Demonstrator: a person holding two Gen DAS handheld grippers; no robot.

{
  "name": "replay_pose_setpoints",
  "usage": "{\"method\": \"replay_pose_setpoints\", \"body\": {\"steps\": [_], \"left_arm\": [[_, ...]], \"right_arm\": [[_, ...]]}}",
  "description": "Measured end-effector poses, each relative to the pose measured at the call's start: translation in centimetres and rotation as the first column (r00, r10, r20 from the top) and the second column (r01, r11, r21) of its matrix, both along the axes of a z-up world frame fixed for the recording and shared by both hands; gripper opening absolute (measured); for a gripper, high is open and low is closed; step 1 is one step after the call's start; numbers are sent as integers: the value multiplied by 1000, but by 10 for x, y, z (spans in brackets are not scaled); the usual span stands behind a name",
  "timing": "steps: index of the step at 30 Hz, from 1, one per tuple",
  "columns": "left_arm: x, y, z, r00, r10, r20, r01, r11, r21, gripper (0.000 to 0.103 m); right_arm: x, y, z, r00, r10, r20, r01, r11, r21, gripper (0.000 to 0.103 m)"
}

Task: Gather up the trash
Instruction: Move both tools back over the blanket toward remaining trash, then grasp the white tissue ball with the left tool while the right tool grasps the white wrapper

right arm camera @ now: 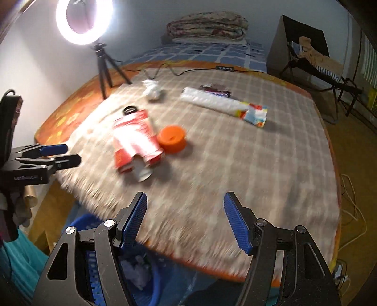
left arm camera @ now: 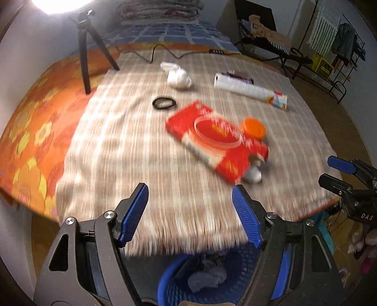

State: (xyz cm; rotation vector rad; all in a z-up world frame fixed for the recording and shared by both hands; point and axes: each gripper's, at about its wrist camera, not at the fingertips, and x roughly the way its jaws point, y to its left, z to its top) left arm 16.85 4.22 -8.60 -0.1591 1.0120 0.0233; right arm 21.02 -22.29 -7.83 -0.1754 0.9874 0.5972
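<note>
- The trash lies spread over a checked cloth on a bed; both views are blurred by motion.
- Nearest the front edge is a flattened red carton, with a clear plastic ring resting on top of it in the left wrist view.
- An orange lid sits touching the carton's right side; a white rounded piece, too blurred to name, pokes out from under the carton's near end.
- Behind the carton lies a black band, and farther back a crumpled white wad.
- To the right, well apart from the carton, lies a long white wrapper with a coloured end, and a dark wrapper just behind it.
- A blue basket stands below the bed's near edge, with crumpled scraps inside.
- The left gripper hovers over the cloth's edge, fingers spread wide, nothing between them.
- The right gripper does likewise, fingers apart and empty.
- A ring light on a tripod stands at the far left, its cable trailing across the bed.
- A folded blanket lies at the far end.
</note>
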Motion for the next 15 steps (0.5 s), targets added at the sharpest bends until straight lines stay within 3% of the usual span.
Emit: {"method": "replay_pose_setpoints", "body": {"steps": [3, 15], "left_arm": [[23, 4, 4, 1000, 2, 12, -2, 1000, -7, 76], [124, 17, -1, 1000, 0, 27, -1, 999, 32, 76]], "right_arm": [[28, 0, -2, 999, 17, -39, -16, 1000, 9, 67], [135, 16, -3, 998, 60, -17, -60, 998, -28, 67]]}}
